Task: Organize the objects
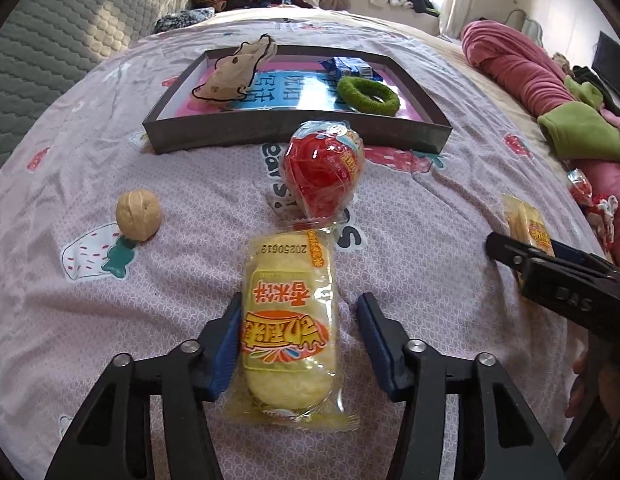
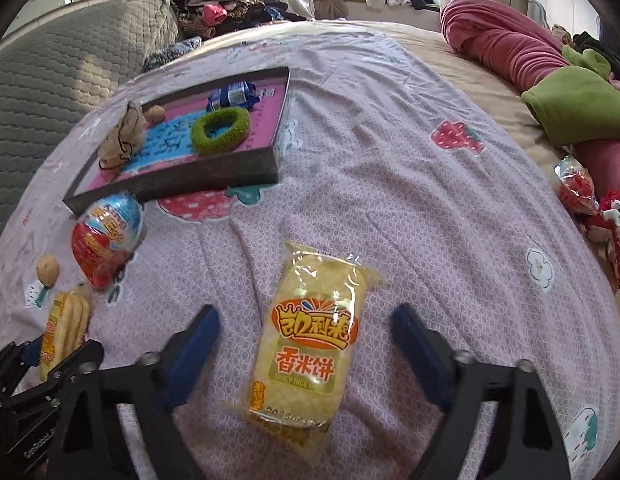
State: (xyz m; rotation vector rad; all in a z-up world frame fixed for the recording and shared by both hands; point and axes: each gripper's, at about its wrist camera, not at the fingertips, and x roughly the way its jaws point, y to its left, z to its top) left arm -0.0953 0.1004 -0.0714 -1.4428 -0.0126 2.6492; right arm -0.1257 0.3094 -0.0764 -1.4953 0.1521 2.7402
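My left gripper (image 1: 295,312) is open around a yellow rice-cracker packet (image 1: 289,320) lying on the bed sheet; its left pad touches the packet, its right pad stands apart. My right gripper (image 2: 305,324) is open astride a second yellow rice-cracker packet (image 2: 310,348) without touching it. A red wrapped toy egg (image 1: 322,168) lies just beyond the left packet, and a walnut (image 1: 137,214) lies to its left. A shallow dark box (image 1: 293,136) beyond holds a green hair ring (image 1: 368,96), a blue packet (image 1: 350,66) and a beige cloth item (image 1: 233,68).
A rolled pink and green blanket (image 1: 550,92) lies along the right edge of the bed. A grey quilted headboard (image 1: 49,40) is at the left. Another wrapped egg (image 2: 576,186) and red floral cloth (image 2: 612,224) lie at the right. Piled clothes (image 2: 229,4) lie beyond the bed.
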